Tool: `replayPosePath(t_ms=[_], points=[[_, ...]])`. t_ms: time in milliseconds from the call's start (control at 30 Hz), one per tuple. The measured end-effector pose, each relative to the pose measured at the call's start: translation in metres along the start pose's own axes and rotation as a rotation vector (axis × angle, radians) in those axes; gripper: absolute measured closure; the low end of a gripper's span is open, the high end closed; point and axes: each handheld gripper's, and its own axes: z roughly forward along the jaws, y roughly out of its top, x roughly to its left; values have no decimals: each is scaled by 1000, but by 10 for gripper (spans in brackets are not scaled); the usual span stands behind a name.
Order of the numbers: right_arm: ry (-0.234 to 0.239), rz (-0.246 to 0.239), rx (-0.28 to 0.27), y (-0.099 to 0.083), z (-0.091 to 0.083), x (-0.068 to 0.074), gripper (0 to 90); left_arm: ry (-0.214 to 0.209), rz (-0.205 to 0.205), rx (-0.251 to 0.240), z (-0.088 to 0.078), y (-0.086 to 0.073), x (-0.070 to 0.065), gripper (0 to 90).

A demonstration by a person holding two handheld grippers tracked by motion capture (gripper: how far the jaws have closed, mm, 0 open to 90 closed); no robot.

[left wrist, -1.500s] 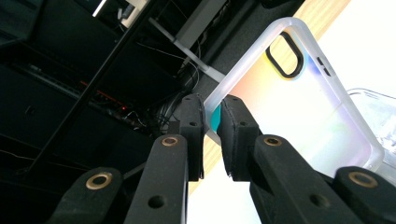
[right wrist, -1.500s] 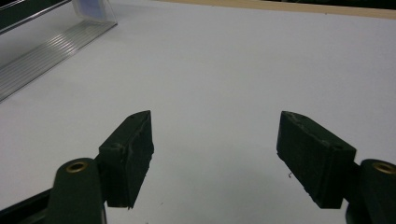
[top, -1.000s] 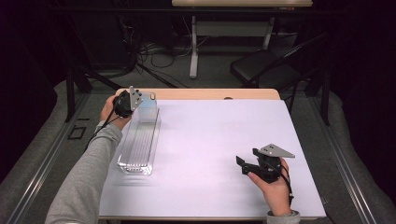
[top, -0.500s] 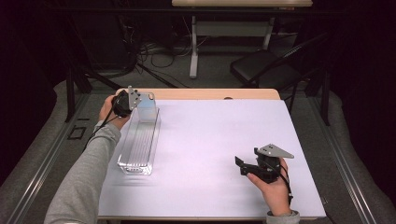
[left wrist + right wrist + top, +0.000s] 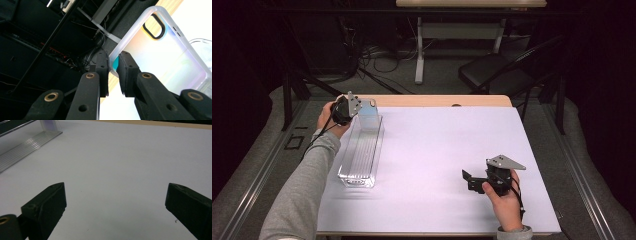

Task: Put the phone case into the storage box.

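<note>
The left gripper (image 5: 113,72) pinches the frosted rim of a translucent, iridescent phone case (image 5: 160,55), black-ringed camera cutout showing, held upright over the far end of the clear ribbed tray (image 5: 360,155). The right gripper (image 5: 115,202) hovers above the white surface (image 5: 437,150), jaws spread wide, holding nothing.

Lab or recording workspace, not home. Dark room, black surroundings beyond lit work table (image 5: 447,150) with white top and bare wood strip along far edge. Loose cables (image 5: 372,55) tangled on grey floor at far left. Leg of second table (image 5: 419,50) further back. Black folding chair (image 5: 497,75) far right. Metal rails (image 5: 247,195) flank table both sides.
</note>
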Motion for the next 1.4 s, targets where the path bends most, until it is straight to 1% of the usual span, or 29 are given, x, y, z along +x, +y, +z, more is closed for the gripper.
replayPosePath(t_ms=[200,300,467,700,867,933,1067,1133,1233,1333,1400], points=[[1,5,8,-1,1,0,15,-1,-1,2,0,0,1,792],[1,1,6,-1,1,0,0,1,-8,-1,0,0,0,790],[-5,-2,11,-2,2,0,0,3,-5,-1,0,0,0,789],[-6,-12,10,-2,2,0,0,6,-12,2,0,-1,1,757],[-6,-12,9,-1,2,1,0,5,-19,0,-1,-1,3,717],[-7,-13,11,-2,2,1,0,-7,-32,-2,-1,-2,4,690],[-5,-11,11,-2,3,2,0,-24,-47,5,-1,-2,3,618],[-4,-16,12,-1,3,2,0,-21,-49,9,-1,-1,2,576],[-3,-21,13,-1,3,2,0,-20,-66,14,-3,-1,3,530],[-3,-22,14,-1,3,2,0,-27,-83,10,-5,0,5,521],[-2,-23,13,-1,3,3,0,-36,-104,9,-7,1,6,514]])
